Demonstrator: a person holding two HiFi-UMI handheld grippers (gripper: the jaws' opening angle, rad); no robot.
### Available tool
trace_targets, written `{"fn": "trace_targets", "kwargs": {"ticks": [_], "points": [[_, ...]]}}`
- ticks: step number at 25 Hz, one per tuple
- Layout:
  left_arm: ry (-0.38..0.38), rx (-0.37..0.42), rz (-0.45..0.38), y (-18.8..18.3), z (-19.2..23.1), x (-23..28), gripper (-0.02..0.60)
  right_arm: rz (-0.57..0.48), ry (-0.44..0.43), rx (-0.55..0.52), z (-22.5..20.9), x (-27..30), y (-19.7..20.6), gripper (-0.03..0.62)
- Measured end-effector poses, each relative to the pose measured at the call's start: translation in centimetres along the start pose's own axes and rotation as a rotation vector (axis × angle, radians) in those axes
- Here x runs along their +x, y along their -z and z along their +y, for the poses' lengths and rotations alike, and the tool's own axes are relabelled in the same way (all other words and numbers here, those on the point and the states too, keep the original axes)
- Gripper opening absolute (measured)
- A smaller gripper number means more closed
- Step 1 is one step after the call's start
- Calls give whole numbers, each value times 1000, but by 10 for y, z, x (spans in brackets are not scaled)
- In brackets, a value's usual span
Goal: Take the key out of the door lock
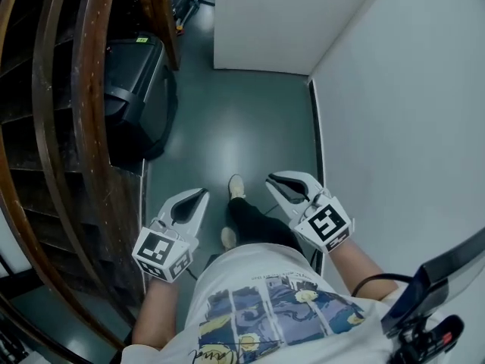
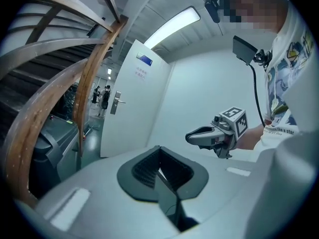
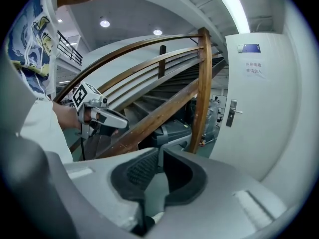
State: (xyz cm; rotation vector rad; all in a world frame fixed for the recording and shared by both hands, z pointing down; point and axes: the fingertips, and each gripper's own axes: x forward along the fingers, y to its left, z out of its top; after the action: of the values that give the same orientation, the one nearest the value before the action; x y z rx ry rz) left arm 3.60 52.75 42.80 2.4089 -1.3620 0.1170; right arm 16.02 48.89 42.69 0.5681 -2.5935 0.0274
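The white door (image 1: 292, 17) stands at the far end of the passage, well ahead of both grippers. Its metal handle (image 2: 115, 102) shows small in the left gripper view and the handle (image 3: 232, 112) again in the right gripper view; no key can be made out at this distance. My left gripper (image 1: 201, 195) is held low at waist height, its jaws shut with nothing between them. My right gripper (image 1: 273, 181) hovers beside it at the same height, jaws parted by a narrow gap and empty. Each gripper sees the other: right gripper (image 2: 192, 136), left gripper (image 3: 123, 125).
A curved wooden stair railing (image 1: 91, 127) runs along the left. A black bin (image 1: 140, 89) stands by it on the teal floor (image 1: 227, 127). A white wall (image 1: 409, 127) closes the right side. The person's shoes (image 1: 236, 186) are on the floor below the grippers.
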Motion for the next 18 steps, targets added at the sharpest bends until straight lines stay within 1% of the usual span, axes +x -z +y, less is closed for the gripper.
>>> {"fn": "trace_targets", "kwargs": {"ticks": [3, 6, 11, 16, 18], "points": [[-30, 3, 5, -11, 23, 19, 5, -11, -28, -9, -26, 26, -5, 21], [-65, 7, 15, -24, 53, 42, 5, -27, -37, 6, -62, 59, -8, 26], [-70, 52, 53, -58, 99, 94, 5, -41, -41, 70, -134, 101, -17, 38], [-55, 90, 24, -104, 127, 160, 6, -58, -10, 94, -214, 121, -25, 38], [-48, 94, 9, -120, 136, 184, 6, -60, 6, 108, -242, 131, -27, 38]]}}
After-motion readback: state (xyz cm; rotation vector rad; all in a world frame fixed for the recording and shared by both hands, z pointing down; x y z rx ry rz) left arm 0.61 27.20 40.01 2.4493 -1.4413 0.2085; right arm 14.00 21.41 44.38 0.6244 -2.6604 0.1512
